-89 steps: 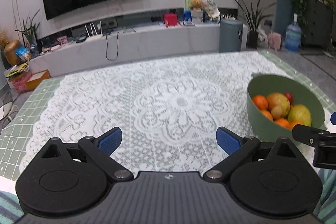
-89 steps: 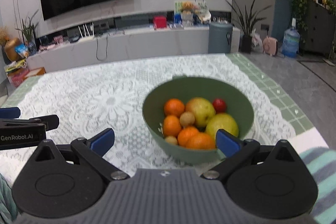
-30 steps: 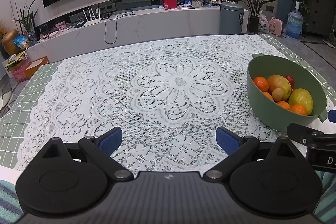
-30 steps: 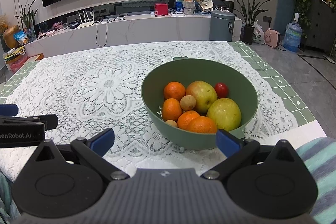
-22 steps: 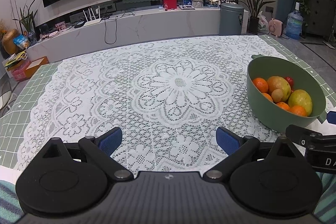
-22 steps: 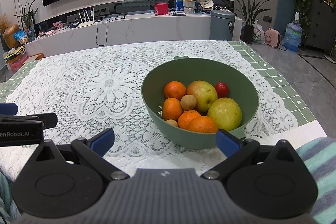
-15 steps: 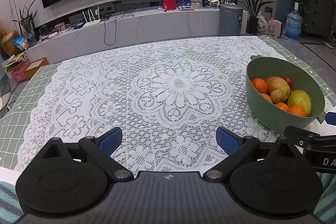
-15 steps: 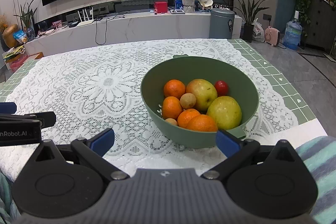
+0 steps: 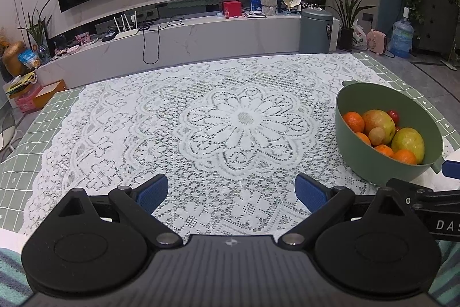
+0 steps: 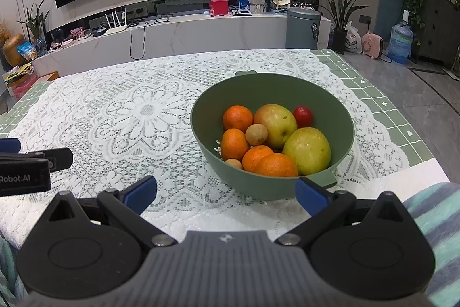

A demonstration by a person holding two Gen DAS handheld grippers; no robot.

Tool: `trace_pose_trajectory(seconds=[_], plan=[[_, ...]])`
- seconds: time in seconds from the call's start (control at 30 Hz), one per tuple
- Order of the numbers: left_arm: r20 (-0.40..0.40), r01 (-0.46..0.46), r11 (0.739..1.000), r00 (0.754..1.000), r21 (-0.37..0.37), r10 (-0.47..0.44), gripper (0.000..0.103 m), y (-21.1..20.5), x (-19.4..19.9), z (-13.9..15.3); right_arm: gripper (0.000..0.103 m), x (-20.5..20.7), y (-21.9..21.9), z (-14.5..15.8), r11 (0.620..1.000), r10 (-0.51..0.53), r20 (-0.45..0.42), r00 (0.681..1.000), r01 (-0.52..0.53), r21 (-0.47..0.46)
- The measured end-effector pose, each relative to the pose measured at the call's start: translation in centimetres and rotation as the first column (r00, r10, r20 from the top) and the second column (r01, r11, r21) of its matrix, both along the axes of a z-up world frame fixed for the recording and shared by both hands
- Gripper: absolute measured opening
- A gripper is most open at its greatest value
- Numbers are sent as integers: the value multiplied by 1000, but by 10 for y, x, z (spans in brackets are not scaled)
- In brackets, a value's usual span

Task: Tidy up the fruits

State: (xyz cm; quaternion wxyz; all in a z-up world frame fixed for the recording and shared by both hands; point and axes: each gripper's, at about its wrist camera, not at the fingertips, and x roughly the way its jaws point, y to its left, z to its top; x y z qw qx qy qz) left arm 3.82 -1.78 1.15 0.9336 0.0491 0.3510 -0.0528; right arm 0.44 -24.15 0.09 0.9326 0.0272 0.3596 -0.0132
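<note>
A green bowl (image 10: 273,82) stands on the lace tablecloth, just beyond my right gripper (image 10: 225,196), which is open and empty. The bowl holds several oranges (image 10: 238,118), two yellow-green apples (image 10: 309,150), small brown round fruits (image 10: 256,135) and a small red fruit (image 10: 303,116). In the left wrist view the bowl (image 9: 371,163) sits at the right, and my left gripper (image 9: 231,192) is open and empty over the near part of the cloth. The right gripper's finger shows at the left view's right edge.
The white lace tablecloth (image 9: 241,120) covers a green checked table (image 9: 17,140). The table's right edge (image 10: 417,134) drops to a grey floor. A TV bench, bin and plants stand far behind. Striped fabric (image 10: 437,209) lies at the near right.
Both views have risen and tilted down slightly since three seconds ago, showing more of the table. The bowl and fruits have not moved. Both grippers stay open.
</note>
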Motion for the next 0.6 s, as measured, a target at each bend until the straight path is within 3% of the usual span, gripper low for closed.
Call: trace_pose_trajectory(seconds=[0.6], plan=[[2, 13, 999, 1000, -37, -13, 103, 4, -1, 2, 99, 2, 1, -3, 1000, -5, -14, 1000, 5, 0]])
